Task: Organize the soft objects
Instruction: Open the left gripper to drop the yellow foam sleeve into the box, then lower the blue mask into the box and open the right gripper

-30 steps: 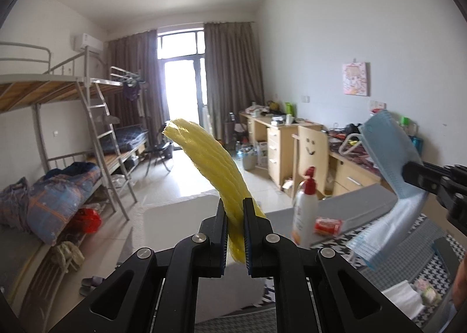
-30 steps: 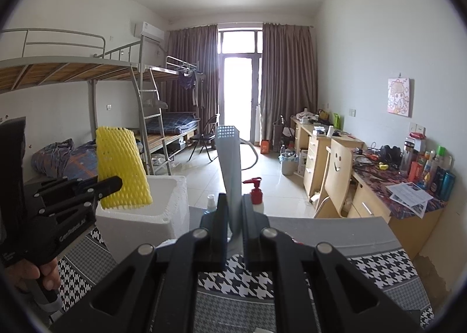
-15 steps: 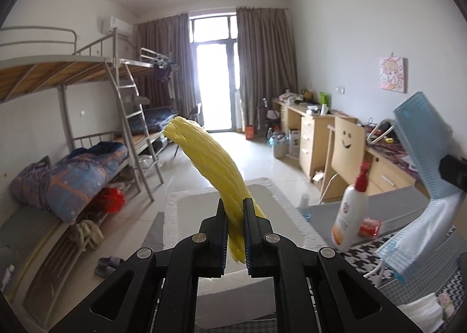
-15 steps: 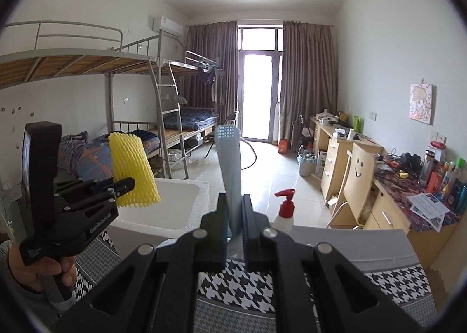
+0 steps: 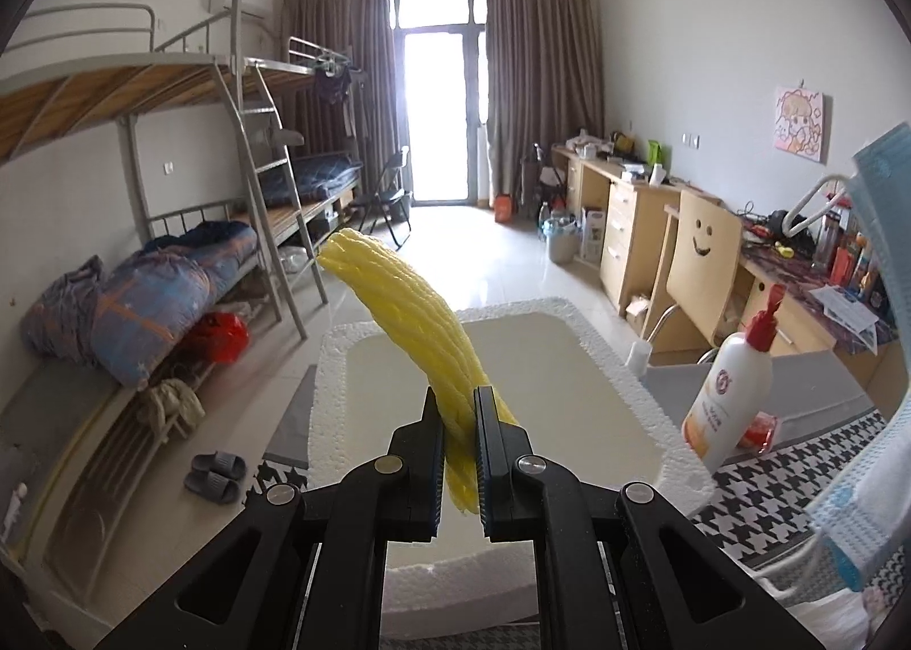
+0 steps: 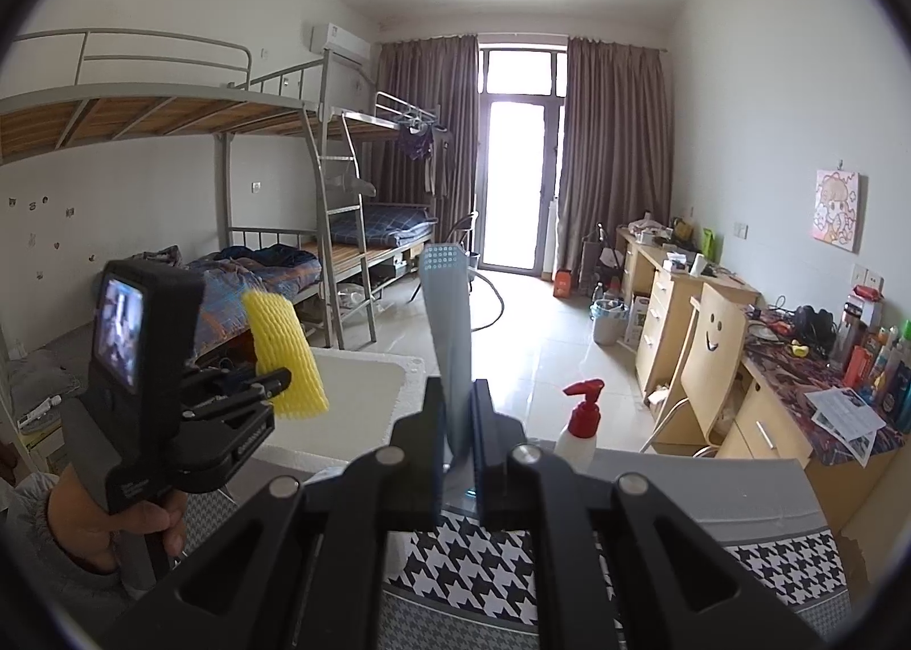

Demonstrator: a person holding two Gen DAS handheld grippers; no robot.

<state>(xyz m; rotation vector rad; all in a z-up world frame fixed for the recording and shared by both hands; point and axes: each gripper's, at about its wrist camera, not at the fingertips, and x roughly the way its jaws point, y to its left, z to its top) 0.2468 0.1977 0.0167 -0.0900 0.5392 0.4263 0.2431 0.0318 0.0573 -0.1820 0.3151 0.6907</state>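
Above the open white foam box (image 5: 620, 365) at the left edge of the houndstooth-covered table (image 6: 484, 564), the left gripper (image 5: 458, 422) clamps a yellow foam fruit net (image 5: 410, 319), while the right gripper (image 6: 455, 411) pinches a blue face mask (image 6: 447, 319) upright beside a red-capped pump bottle (image 6: 581, 422).

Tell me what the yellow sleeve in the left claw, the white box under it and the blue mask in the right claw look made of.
Yellow sleeve: foam netting, matte, with a ribbed mesh weave.
White box: likely expanded polystyrene; its rim is pebbly and crumbly.
Blue mask: probably nonwoven fabric, thin, matte, with a dotted embossed end.
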